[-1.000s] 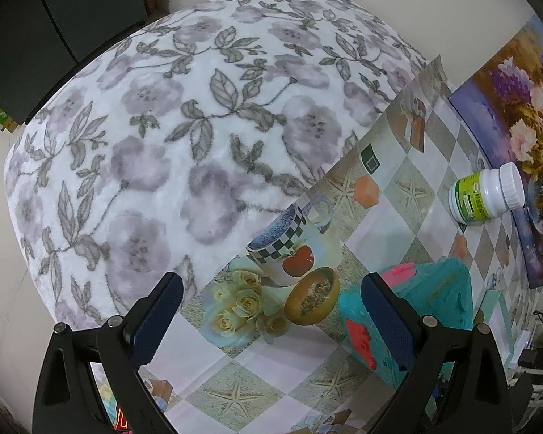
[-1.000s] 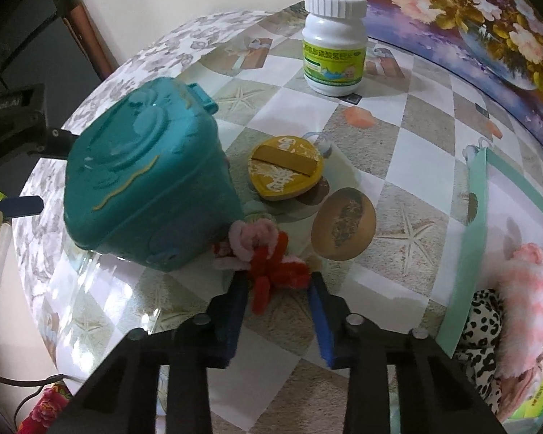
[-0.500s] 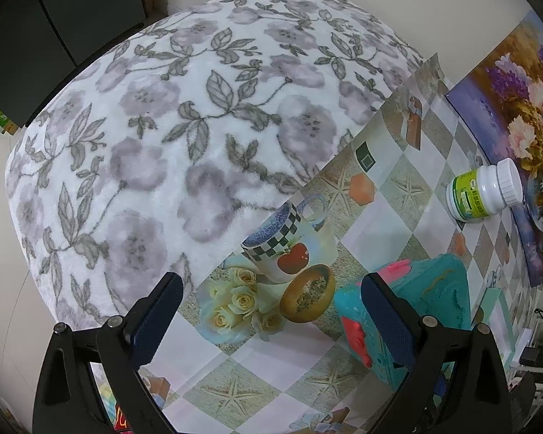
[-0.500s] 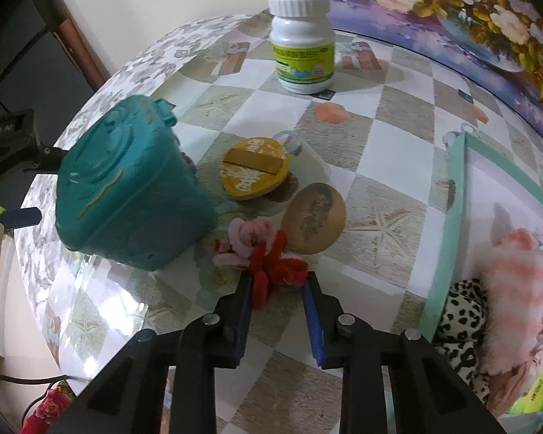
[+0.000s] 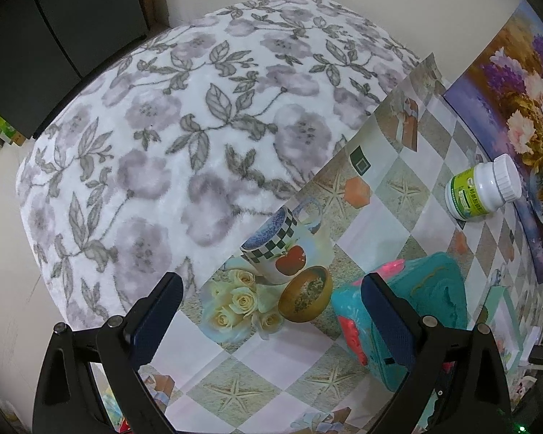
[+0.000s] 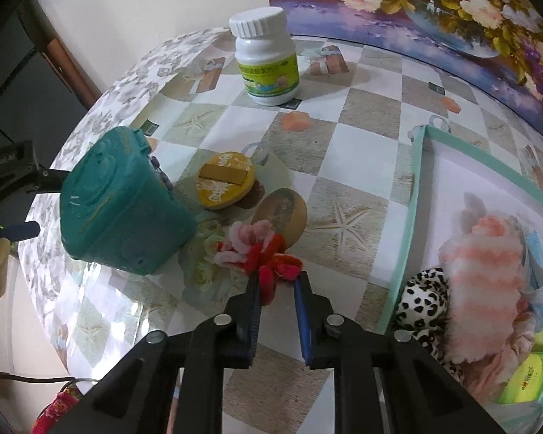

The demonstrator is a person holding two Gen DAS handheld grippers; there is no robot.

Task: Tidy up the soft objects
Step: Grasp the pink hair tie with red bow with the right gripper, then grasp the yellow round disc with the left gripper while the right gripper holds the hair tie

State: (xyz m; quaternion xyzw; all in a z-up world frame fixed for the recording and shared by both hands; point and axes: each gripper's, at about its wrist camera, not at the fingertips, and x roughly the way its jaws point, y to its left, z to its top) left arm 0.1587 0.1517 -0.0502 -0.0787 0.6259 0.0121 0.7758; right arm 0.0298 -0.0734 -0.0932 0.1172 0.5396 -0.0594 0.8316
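Observation:
A red and pink fuzzy soft toy (image 6: 260, 253) lies on the checkered tablecloth in the right wrist view, beside a teal plastic box (image 6: 119, 206). My right gripper (image 6: 277, 284) is closed around the red end of the toy. A mint-rimmed tray (image 6: 403, 253) at the right holds a pink striped plush (image 6: 485, 275) and a leopard-print soft item (image 6: 421, 298). My left gripper (image 5: 271, 300) is open and empty above the table, with the teal box (image 5: 434, 311) by its right finger.
A white pill bottle (image 6: 266, 58) stands at the back. A yellow round lid (image 6: 224, 181) lies behind the toy. A floral fleece blanket (image 5: 163, 137) covers the table's left part. A flower painting (image 6: 434, 11) leans at the far edge.
My right gripper has narrowed onto the red end of the toy and drawn back from the bottle. The left gripper has drifted slightly; it stays open.

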